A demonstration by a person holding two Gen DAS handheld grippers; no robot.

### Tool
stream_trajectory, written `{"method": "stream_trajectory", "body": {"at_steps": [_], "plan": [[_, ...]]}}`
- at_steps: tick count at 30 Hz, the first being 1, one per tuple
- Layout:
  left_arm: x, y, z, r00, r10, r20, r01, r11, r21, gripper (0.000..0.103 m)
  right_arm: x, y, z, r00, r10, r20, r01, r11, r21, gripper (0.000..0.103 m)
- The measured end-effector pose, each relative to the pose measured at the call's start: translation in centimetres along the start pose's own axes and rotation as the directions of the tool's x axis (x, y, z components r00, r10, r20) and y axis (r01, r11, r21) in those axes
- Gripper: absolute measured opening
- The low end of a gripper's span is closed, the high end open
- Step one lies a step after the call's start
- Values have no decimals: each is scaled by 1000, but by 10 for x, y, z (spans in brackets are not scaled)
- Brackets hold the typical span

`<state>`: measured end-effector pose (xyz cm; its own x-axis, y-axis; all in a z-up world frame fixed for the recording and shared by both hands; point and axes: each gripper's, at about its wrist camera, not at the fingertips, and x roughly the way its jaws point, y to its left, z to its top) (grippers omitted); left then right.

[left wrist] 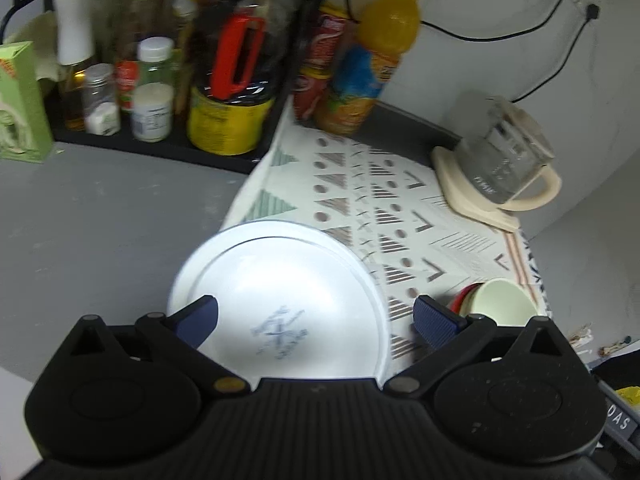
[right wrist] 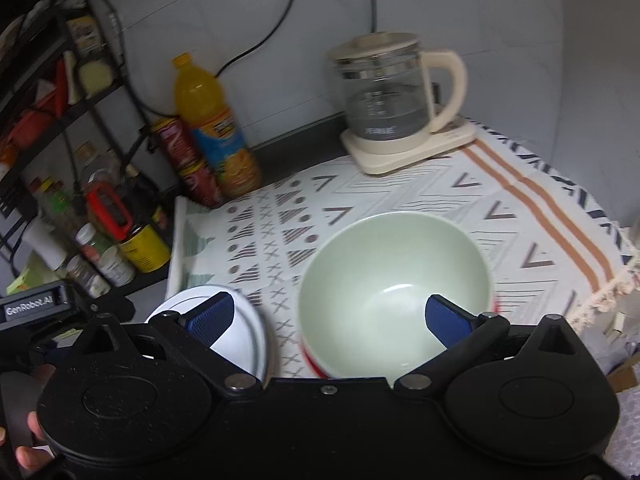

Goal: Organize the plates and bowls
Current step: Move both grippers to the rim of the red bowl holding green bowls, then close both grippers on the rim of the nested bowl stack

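Resting on the patterned cloth (right wrist: 400,200): white plates (left wrist: 280,280), stacked; pale green bowl (right wrist: 392,276) beside them. Left gripper (left wrist: 316,320) and right gripper (right wrist: 328,316) hovered above, fingers spread wide, grasping nothing.

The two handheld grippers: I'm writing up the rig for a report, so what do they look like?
Both look alike. The left gripper and the right gripper each have a matte black plastic body with a ribbed centre, two rounded lobes with disc-shaped caps, and metal pivot pins. Black link arms carry blue, finely ribbed fingers. The left gripper's body bears a small white-lettered "GenRobot.AI" label. No sleeves are visible.
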<state>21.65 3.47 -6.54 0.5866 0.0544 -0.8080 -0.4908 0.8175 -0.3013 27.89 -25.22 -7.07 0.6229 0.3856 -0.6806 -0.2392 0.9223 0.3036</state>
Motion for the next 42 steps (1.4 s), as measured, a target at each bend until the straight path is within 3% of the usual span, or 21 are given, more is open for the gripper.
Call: {"method": "stream_trajectory", "body": {"at_steps": [13, 19, 32, 37, 40, 42], "plan": [[30, -56, -3, 994, -91, -61, 97, 991, 92, 103, 9, -51, 0, 996, -79, -40, 82, 993, 85, 103], [47, -82, -4, 993, -92, -78, 102, 986, 134, 102, 18, -67, 2, 993, -90, -74, 97, 990, 103, 102], [95, -117, -9, 976, -80, -201, 117, 976, 182, 99, 50, -90, 3, 982, -93, -162, 111, 988, 111, 96], [112, -123, -13, 966, -87, -242, 133, 974, 182, 92, 62, -95, 1, 978, -78, -194, 100, 989, 109, 92], [122, -125, -17, 960, -91, -267, 140, 975, 170, 83, 69, -99, -1, 974, -52, -219, 81, 989, 125, 87], [128, -126, -18, 955, -97, -282, 147, 975, 165, 72, 74, -102, -1, 971, -33, -235, 69, 987, 147, 77]]}}
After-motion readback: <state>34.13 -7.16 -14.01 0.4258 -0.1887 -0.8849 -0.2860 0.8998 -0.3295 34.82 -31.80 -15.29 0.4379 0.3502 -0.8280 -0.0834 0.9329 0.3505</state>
